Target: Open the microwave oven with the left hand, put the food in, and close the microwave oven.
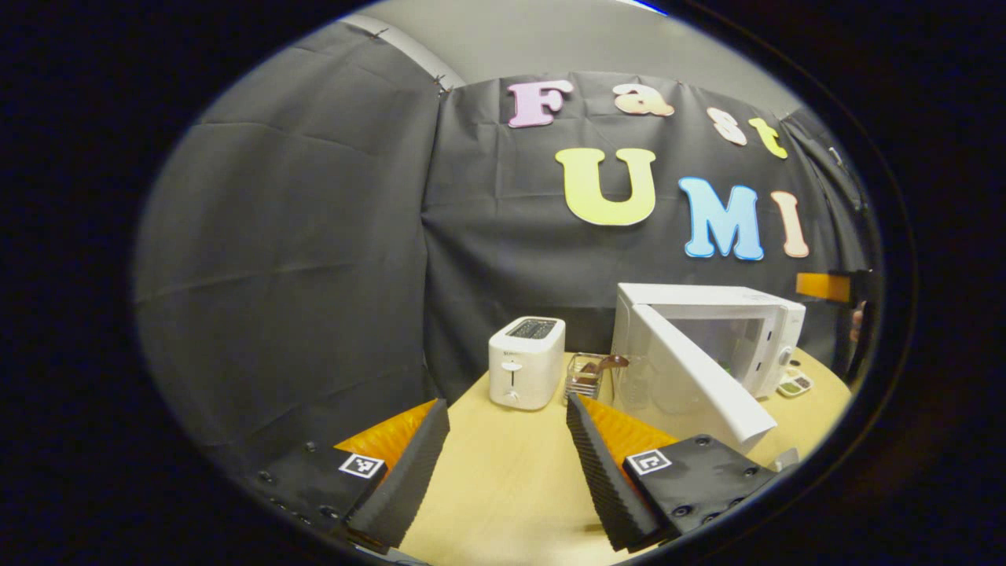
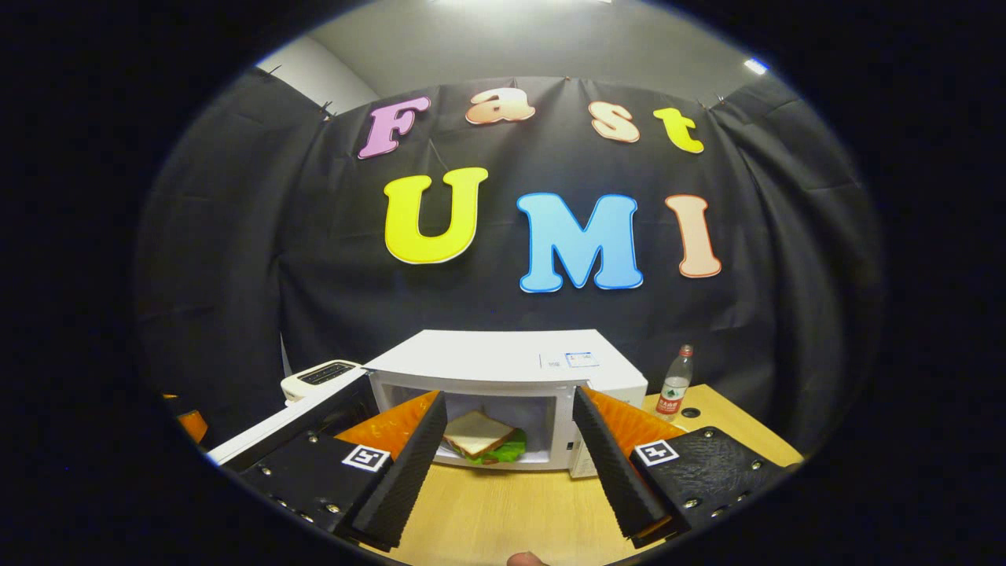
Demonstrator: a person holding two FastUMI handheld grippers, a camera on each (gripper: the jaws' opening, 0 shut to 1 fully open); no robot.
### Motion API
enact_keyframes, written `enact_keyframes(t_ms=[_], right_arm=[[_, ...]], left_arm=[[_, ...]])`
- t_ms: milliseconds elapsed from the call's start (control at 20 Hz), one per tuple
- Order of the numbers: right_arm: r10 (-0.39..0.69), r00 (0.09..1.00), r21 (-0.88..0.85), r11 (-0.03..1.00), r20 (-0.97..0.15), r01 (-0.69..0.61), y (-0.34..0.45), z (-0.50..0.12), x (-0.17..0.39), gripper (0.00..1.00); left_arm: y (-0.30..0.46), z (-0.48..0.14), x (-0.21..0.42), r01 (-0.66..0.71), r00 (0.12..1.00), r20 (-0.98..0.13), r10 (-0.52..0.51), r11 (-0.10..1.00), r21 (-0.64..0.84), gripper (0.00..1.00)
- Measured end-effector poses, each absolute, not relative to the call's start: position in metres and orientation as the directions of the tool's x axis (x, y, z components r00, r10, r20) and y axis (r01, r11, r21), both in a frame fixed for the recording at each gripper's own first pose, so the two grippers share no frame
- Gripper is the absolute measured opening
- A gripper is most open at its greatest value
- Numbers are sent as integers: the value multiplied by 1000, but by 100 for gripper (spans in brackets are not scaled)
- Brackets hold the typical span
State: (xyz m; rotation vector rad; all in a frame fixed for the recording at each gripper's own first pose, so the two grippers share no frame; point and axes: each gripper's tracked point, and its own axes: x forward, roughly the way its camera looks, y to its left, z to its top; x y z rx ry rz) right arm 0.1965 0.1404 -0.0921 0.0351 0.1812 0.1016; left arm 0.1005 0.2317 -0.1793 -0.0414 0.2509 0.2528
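Sandwich point(image 2: 479, 440) sits inside the microwave point(image 2: 511, 369) cavity, door point(image 1: 695, 377) swung wide open toward the near left. My right tongs point(image 2: 503, 456) are spread, holding nothing, in front of the cavity. My left tongs point(image 1: 503, 456) are spread too, empty, over the table point(image 1: 503, 487), left of the door, toaster point(image 1: 526, 362) at the far side. Only closing looks left. Risk: I push the door's outer edge off-angle and the microwave slides, or the door bounces unlatched. The sandwich looks near the cavity's front edge, so the door could clip it.
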Motion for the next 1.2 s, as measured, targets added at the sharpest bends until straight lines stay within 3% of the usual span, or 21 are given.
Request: enact_keyframes(t_ms=[300,450,600,700,800,900,950,1150,1200], right_arm=[[112,988,55,993,-109,-106,117,-54,166,97],[111,991,36,994,-77,-108,105,-47,158,97],[96,992,41,995,-83,-93,91,-49,152,97],[80,993,53,996,-88,-75,80,-48,150,97],[62,994,57,997,-86,-58,69,-46,148,97],[50,995,52,998,-83,-45,61,-44,146,97],[45,996,47,998,-82,-41,58,-44,145,97],[28,996,40,999,-81,-25,49,-42,143,97],[23,996,35,999,-83,-21,46,-42,142,97]], left_arm=[[213,-205,96,-232,929,-296,221,973,0,98],[189,-213,93,-181,929,-334,161,983,-28,78],[172,-215,101,-147,931,-340,134,989,-13,36],[162,-208,100,-132,934,-334,127,991,7,25],[154,-208,102,-115,936,-334,112,993,12,7],[141,-207,108,-80,939,-338,69,997,-17,4],[134,-206,109,-61,939,-341,46,998,-33,8],[99,-205,117,14,938,-345,-32,998,-56,8],[88,-203,121,37,937,-344,-56,997,-61,4]])
